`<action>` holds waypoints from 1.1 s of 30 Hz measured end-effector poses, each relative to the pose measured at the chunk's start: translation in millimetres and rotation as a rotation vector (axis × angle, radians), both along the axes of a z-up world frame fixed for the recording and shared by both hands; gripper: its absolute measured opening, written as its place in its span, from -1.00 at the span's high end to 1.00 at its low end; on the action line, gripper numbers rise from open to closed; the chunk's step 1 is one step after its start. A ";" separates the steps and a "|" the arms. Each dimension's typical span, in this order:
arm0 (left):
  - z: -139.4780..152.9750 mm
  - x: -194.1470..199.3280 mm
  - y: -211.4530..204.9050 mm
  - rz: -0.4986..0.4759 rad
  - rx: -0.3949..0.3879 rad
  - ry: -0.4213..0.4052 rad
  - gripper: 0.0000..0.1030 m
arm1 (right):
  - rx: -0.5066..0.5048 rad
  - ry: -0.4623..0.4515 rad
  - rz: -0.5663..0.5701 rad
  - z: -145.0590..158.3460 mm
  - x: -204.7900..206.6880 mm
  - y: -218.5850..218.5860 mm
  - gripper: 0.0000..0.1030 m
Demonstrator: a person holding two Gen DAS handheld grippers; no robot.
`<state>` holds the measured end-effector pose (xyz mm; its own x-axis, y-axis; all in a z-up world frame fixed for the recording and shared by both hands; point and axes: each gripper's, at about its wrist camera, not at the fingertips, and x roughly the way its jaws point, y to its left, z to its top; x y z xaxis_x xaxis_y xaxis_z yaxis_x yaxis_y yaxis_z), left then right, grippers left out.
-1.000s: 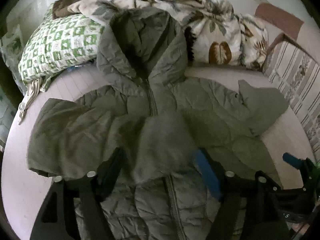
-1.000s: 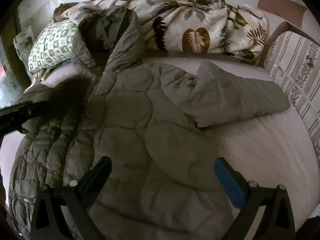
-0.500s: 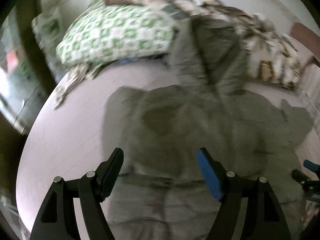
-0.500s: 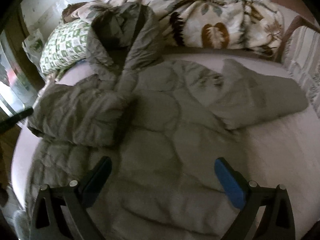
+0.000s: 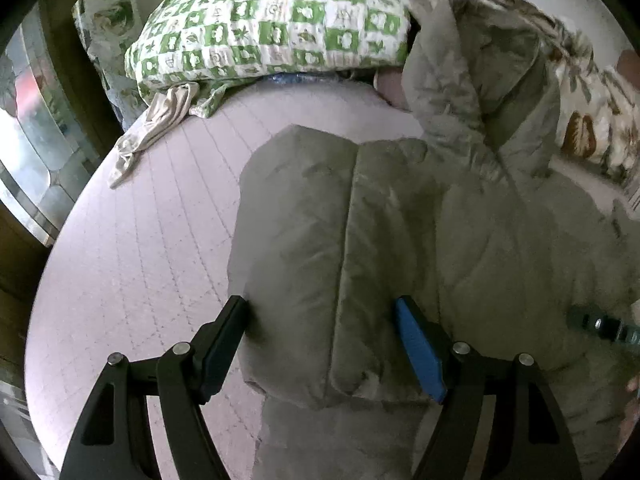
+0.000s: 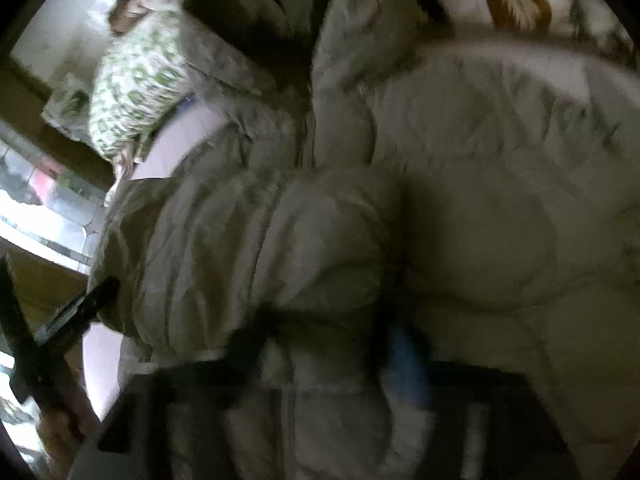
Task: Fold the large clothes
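**One sleeve folded in, the rest of the jacket still to fold**

We see the olive padded jacket [image 5: 460,240] lying on the pale quilted bed [image 5: 152,240], with its hood [image 5: 500,64] toward the green checked pillow [image 5: 272,20] and the leaf-print blanket [image 5: 580,92]. One sleeve [image 5: 320,264] already lies folded across the chest, so we judge the task is only at its beginning. The body is not yet folded, and the other sleeve does not show clearly.

Our left gripper [image 5: 320,344] stands wide, with the folded sleeve between its jaws; the pads seem not to press on it. Our right gripper [image 6: 332,348] is closing its jaws, and jacket fabric near the front edge is between them. This view is strongly blurred, so we cannot tell whether the pads already hold the cloth.

The lower hem of the jacket is cut off in both views. The dark bar at the left edge of the right view is probably the other gripper, but we are not sure.
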<state>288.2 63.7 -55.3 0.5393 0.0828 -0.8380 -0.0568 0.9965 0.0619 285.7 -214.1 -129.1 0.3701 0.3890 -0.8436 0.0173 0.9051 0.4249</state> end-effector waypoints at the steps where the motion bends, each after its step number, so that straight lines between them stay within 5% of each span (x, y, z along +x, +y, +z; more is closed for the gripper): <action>1: -1.3 0.0 -1.1 -0.008 0.010 0.000 -0.49 | -0.009 -0.004 -0.003 -1.5 1.6 1.5 0.16; 6: 0.5 -0.7 -2.9 -0.048 -0.026 -0.003 -0.52 | -0.238 -0.177 0.035 36.3 2.5 2.8 0.58; 13: -17.9 3.5 -22.8 -0.052 0.023 0.030 -0.53 | -0.517 -0.217 -0.020 44.4 22.1 -27.2 0.69; 20: -5.3 -7.1 -20.4 -0.048 0.020 -0.011 -0.57 | -0.346 -0.110 -0.072 0.6 18.7 -61.0 0.65; 22: 13.4 -17.1 -14.3 -0.043 0.025 -0.091 -0.57 | -0.334 -0.117 -0.086 5.7 14.6 -64.6 0.55; 23: 20.5 -20.1 -12.1 -0.042 0.033 -0.119 -0.57 | -0.335 -0.129 -0.091 10.2 12.6 -65.9 0.21; 24: 25.4 -20.9 -9.9 -0.043 0.040 -0.136 -0.57 | -0.334 -0.151 -0.103 18.6 9.8 -67.2 -0.48; 25: 27.3 -20.1 -8.7 -0.043 0.045 -0.138 -0.57 | -0.341 -0.171 -0.114 24.1 6.2 -68.7 -0.65; 33: 2.2 2.8 14.4 0.035 -0.015 -0.048 -0.57 | -0.185 -0.146 -0.081 28.4 12.7 -51.6 -0.67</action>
<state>291.0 78.1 -53.1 0.5757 0.0900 -0.8127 -0.0941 0.9946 0.0435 298.5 -265.7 -100.6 0.5169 0.1971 -0.8330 0.0437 0.9658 0.2556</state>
